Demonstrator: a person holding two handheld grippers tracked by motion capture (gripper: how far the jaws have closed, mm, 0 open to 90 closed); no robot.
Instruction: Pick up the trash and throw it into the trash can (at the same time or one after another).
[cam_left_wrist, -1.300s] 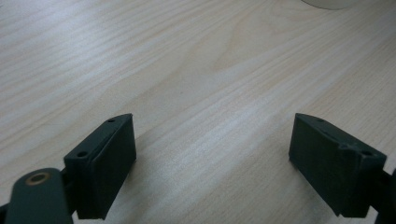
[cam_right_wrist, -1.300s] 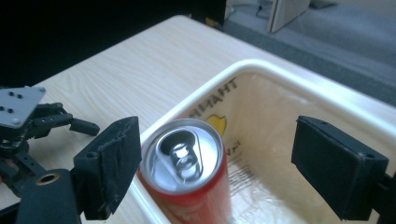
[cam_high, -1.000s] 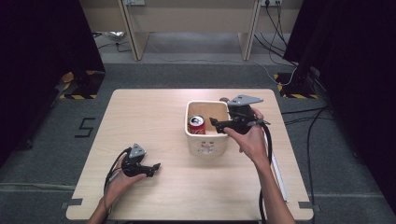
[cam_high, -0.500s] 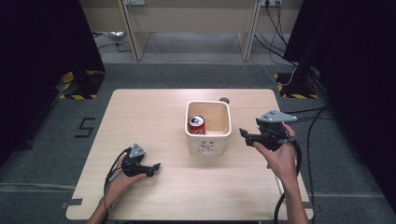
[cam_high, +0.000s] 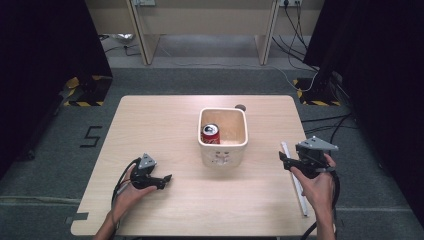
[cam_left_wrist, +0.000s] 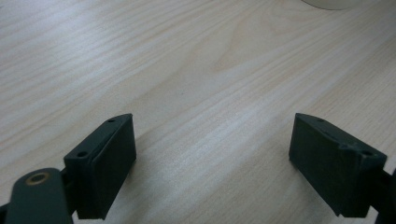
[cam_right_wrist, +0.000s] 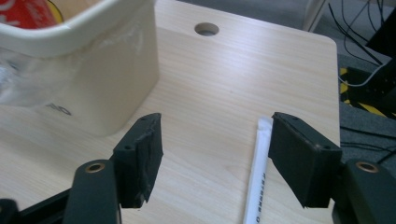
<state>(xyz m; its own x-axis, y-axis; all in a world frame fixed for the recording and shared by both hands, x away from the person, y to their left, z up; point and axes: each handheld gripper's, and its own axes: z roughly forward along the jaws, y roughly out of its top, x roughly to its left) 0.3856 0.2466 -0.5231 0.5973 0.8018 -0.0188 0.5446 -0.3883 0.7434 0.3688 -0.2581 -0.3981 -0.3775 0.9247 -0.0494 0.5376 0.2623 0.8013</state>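
- The long white paper-wrapped straw (cam_high: 294, 177) lies flat along the right edge of the pale wooden table (cam_high: 165, 120), running from near the middle of that edge down toward the near right corner; lying free and apart from everything else, it looks like the next thing to be picked up.
- The right gripper (cam_high: 286, 160) hangs just over the straw's far end, jaws pointing left toward the tub. In the right gripper view the straw (cam_right_wrist: 258, 172) runs up between the two black jaws, closer to the right-hand one, and neither pad touches it. The jaws stand apart with nothing in them, and they have just been closing, probably narrowing to suit so thin a thing.
- The cream square plastic tub (cam_high: 223, 157) stands in the middle of the table, a little toward the far edge, with a red drink can (cam_high: 210, 134) upright in its left half; the free half leaves room for the straw.
- The left gripper (cam_high: 166, 178) rests near the near left corner, its jaws wide apart over bare wood (cam_left_wrist: 205, 93) and holding nothing, seemingly parked while the right hand works.
- A second ago the right gripper was over the tub's right rim; it has since swung out to the right edge and sunk toward the straw. The left gripper, the tub and the can have not shifted.
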